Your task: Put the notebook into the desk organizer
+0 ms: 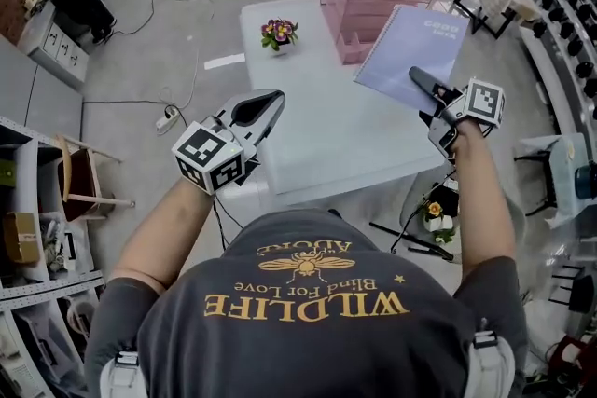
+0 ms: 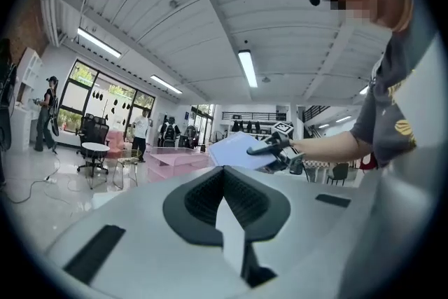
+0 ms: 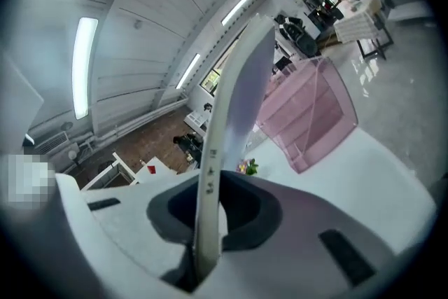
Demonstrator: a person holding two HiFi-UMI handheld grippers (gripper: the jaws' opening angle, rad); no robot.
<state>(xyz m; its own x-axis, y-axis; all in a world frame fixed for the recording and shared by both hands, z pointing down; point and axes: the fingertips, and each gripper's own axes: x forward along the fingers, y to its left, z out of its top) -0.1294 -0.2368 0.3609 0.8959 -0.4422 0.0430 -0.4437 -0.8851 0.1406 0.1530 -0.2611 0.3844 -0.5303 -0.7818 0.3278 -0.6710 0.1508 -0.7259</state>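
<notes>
right hand-held gripper (image 1: pixel 422 81) pinching tilted notebook (image 1: pixel 410 42) above table (image 1: pixel 326 140), arm outstretched, left hand-held gripper (image 1: pixel 270 102) pressed together, level

An open office-like workshop: swivel chairs (image 2: pixel 92 131), floor cables (image 1: pixel 112 102), shelving (image 1: pixel 28 289), ceiling strip lights (image 2: pixel 246 68).

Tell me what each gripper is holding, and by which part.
The right gripper is shut on the notebook, pinching its near edge. The left gripper holds nothing; its jaws are together.
</notes>
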